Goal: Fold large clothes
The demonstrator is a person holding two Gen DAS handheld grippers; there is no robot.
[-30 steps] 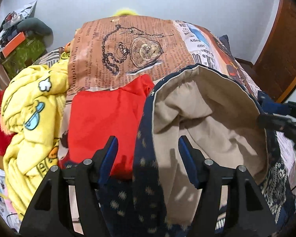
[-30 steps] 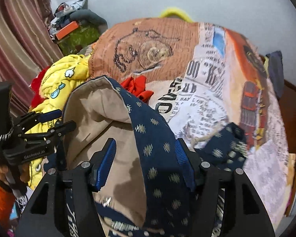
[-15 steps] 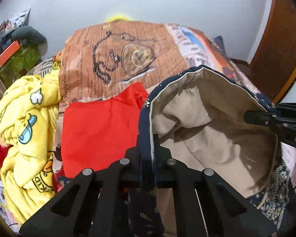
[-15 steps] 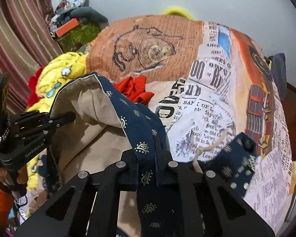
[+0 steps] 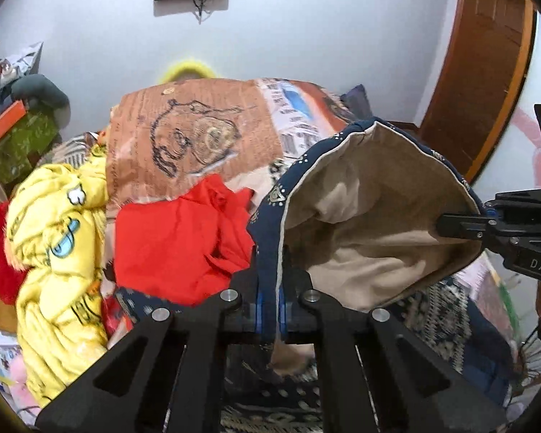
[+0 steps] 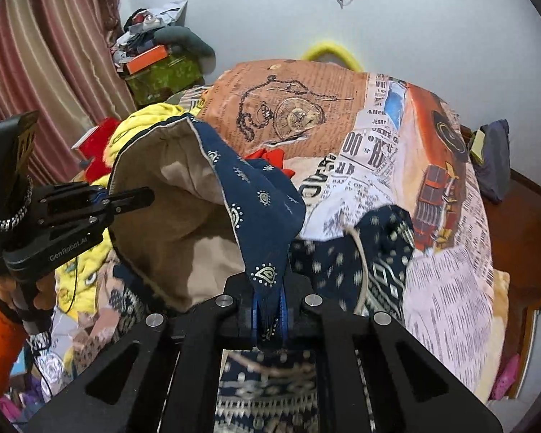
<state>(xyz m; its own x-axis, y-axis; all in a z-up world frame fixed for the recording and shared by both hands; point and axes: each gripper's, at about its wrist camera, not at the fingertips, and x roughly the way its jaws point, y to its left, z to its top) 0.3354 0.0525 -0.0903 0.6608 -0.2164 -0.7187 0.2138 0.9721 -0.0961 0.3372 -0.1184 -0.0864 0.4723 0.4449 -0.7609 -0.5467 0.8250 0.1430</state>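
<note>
A navy patterned garment with a beige lining (image 5: 375,223) (image 6: 256,195) hangs between my two grippers above the bed. My left gripper (image 5: 268,299) is shut on its navy edge at one end. My right gripper (image 6: 268,310) is shut on the navy edge at the other end. The lining faces up and sags between them like an open pouch. The right gripper also shows at the right of the left wrist view (image 5: 461,223). The left gripper also shows at the left of the right wrist view (image 6: 133,196). The rest of the garment trails below.
The bed has a newspaper-print cover (image 6: 371,151). A red garment (image 5: 176,245) and a yellow cartoon blanket (image 5: 57,252) lie on its left side. Cluttered boxes (image 6: 162,72) stand by a curtain. A wooden door (image 5: 487,72) is at the right.
Both grippers went from open around the navy edge to shut on it. They have since lifted the garment, and the view has tilted up toward the wall.
</note>
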